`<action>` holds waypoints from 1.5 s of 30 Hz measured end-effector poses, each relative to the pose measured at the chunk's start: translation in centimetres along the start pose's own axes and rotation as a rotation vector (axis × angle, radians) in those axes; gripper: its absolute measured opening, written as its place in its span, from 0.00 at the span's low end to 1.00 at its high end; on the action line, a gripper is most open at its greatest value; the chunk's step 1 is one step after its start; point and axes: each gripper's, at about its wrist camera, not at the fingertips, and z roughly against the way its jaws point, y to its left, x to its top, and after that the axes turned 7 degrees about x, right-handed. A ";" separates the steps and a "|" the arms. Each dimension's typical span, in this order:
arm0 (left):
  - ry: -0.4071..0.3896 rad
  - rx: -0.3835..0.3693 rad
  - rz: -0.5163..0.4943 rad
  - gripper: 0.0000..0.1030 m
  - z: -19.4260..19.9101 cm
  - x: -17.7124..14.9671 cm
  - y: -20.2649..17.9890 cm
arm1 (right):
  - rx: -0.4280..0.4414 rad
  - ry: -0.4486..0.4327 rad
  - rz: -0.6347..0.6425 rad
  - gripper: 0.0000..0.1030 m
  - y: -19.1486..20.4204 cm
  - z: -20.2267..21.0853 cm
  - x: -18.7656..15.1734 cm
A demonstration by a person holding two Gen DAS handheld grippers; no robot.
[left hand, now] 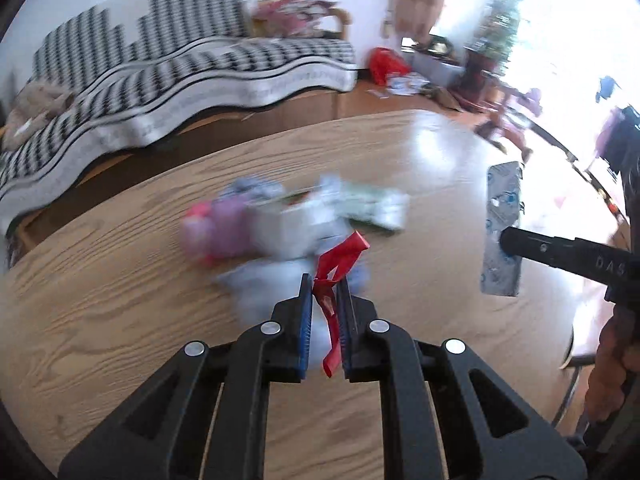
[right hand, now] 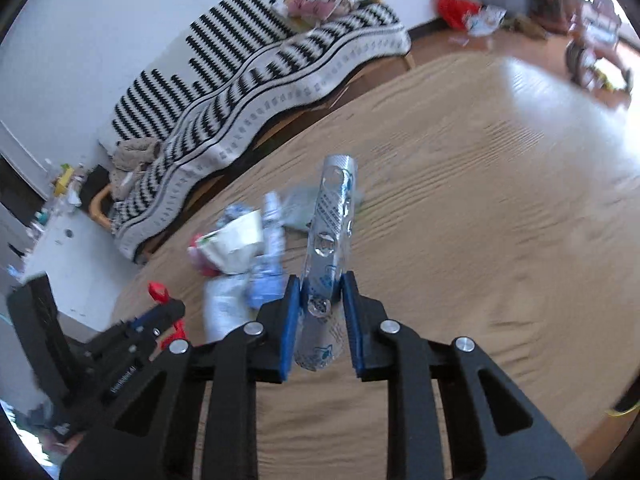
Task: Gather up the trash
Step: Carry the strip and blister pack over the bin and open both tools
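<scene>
My left gripper (left hand: 325,286) is shut on a thin red scrap of wrapper (left hand: 337,270), lifted above the wooden table (left hand: 120,300). My right gripper (right hand: 320,286) is shut on a silver pill blister strip (right hand: 330,240), which stands up between the blue pads. That strip (left hand: 502,228) also shows at the right of the left wrist view, held by the right gripper's black finger (left hand: 560,252). A blurred pile of trash (left hand: 288,220) lies on the table ahead: a white paper cup (right hand: 236,246), pink and blue wrappers, a green packet (left hand: 376,208). The left gripper (right hand: 160,312) appears at lower left of the right wrist view with the red scrap.
A sofa with a black-and-white patterned throw (left hand: 180,64) runs behind the table. A red bag (left hand: 386,64) and scattered clutter lie on the floor at the far right. A person's hand (left hand: 612,364) shows at the right edge. A white cabinet (right hand: 72,260) stands at left.
</scene>
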 end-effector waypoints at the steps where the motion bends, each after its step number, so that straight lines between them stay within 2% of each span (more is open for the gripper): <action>1: -0.007 -0.021 -0.016 0.11 0.0 0.3 -1.9 | -0.031 -0.013 0.014 0.22 -0.9 1.2 -0.1; 9: -0.026 -0.187 -0.091 0.11 -0.8 1.7 -15.6 | -0.242 -0.109 -0.003 0.22 -11.1 12.0 -1.2; 14: -0.034 -0.278 -0.212 0.11 -1.1 0.5 -24.7 | -0.351 -0.158 -0.076 0.22 -18.4 18.3 -2.6; 17: -0.030 -0.323 -0.273 0.11 -1.1 -0.4 -29.0 | -0.405 -0.164 -0.132 0.22 -22.5 21.1 -3.7; 23: -0.013 -0.422 -0.369 0.11 -1.4 -2.7 -36.9 | -0.462 -0.149 -0.218 0.22 -28.6 23.7 -5.5; 26: 0.013 -0.468 -0.391 0.11 -2.0 -3.8 -40.0 | -0.483 -0.138 -0.248 0.22 -30.9 24.4 -6.4; 32: 0.065 -0.494 -0.448 0.11 -3.9 -6.6 -44.8 | -0.485 -0.117 -0.289 0.22 -33.6 25.0 -7.4; 37: 0.095 -0.505 -0.469 0.11 -5.3 -7.4 -47.1 | -0.492 -0.108 -0.298 0.22 -34.1 24.8 -7.7; 45: 0.112 -0.525 -0.476 0.11 -6.4 -7.7 -48.6 | -0.503 -0.106 -0.322 0.22 -35.5 25.2 -8.0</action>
